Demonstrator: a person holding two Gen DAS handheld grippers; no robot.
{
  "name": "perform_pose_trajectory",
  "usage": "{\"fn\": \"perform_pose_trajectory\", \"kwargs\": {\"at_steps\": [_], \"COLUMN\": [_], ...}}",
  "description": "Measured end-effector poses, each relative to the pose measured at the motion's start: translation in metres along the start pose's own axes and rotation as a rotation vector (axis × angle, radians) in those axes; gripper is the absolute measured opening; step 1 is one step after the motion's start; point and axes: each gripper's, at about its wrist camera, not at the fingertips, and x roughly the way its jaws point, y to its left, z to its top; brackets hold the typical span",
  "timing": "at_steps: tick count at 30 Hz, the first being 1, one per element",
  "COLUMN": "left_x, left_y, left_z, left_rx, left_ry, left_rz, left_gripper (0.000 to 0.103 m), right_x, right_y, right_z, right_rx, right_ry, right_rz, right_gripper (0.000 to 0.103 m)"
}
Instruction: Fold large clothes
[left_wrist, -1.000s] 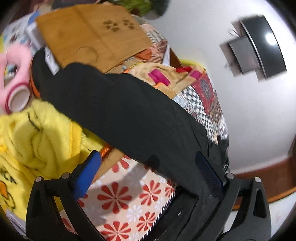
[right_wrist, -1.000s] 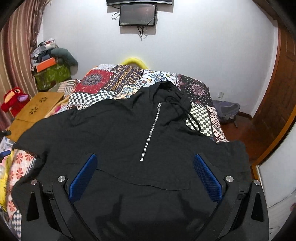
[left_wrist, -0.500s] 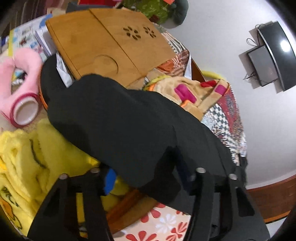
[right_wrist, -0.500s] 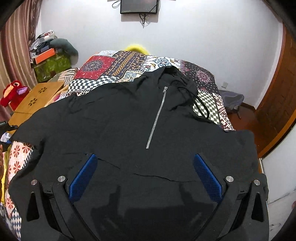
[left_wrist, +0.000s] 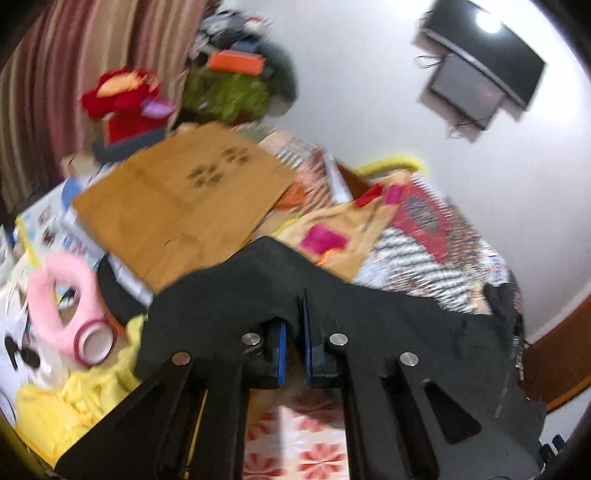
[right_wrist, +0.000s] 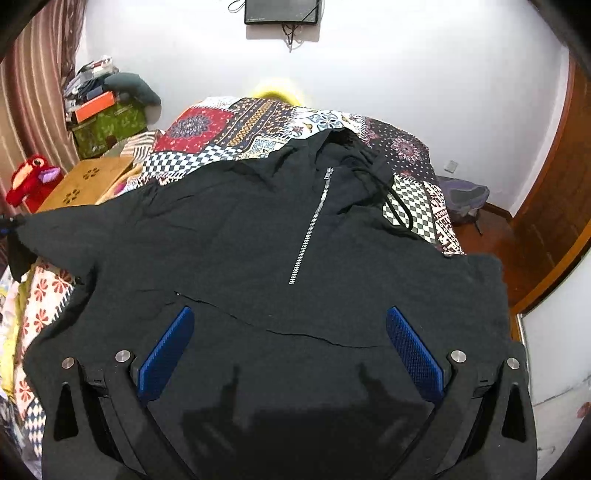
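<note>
white wall (right_wrist: 406, 74) at the back, dark screen (right_wrist: 282, 11) mounted high on it with cables hanging below. striped brownish curtain (right_wrist: 33, 110) on the left. wooden door (right_wrist: 554, 206) on the right, reddish wood floor (right_wrist: 491, 229) beside it. bed with patchwork cover (right_wrist: 236, 125) fills the middle. wooden lap table (left_wrist: 184, 206) left of the bed, green box (right_wrist: 110, 125) stacked with clutter behind it. light glare on the screen in the left view.
</note>
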Motion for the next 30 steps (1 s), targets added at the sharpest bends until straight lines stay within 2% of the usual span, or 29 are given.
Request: {"fn": "perform_pose_trajectory", "kwargs": {"at_steps": [8, 12, 15, 18, 24, 30], "left_x": [-0.045, -0.064, -0.070, -0.067, -0.056, -0.042], "left_y": [-0.106, -0.164, -0.202, -0.239, -0.288, -0.328], "left_z": [0.026, 0.023, 0.015, 0.000, -0.035, -0.091], "left_rx": [0.158, 0.233, 0.283, 0.327, 0.385, 0.478], "left_ry": [-0.096, -0.120, -0.111, -0.068, 0.034, 0.184], "left_rz": [-0.168, -0.263, -0.323, -0.378, -0.434, -0.479], "left_gripper": [0.005, 0.005, 0.005, 0.005, 0.005, 0.005], "right_x": [-0.018, -0.025, -0.030, -0.033, -0.038, -0.039], "right_y": [-0.012, -0.019, -0.025, -0.034, -0.046, -0.052], "right_z": [0.002, 0.002, 0.000, 0.000, -0.005, -0.013], "right_rx": [0.032, 0.044, 0.061, 0.081, 0.095, 0.082], "right_ry": [-0.047, -0.066, -0.078, -0.081, -0.085, -0.083], "right_rz": [-0.003, -0.006, -0.003, 0.002, -0.016, -0.038], "right_gripper": [0.103, 0.103, 0.103, 0.103, 0.103, 0.103]}}
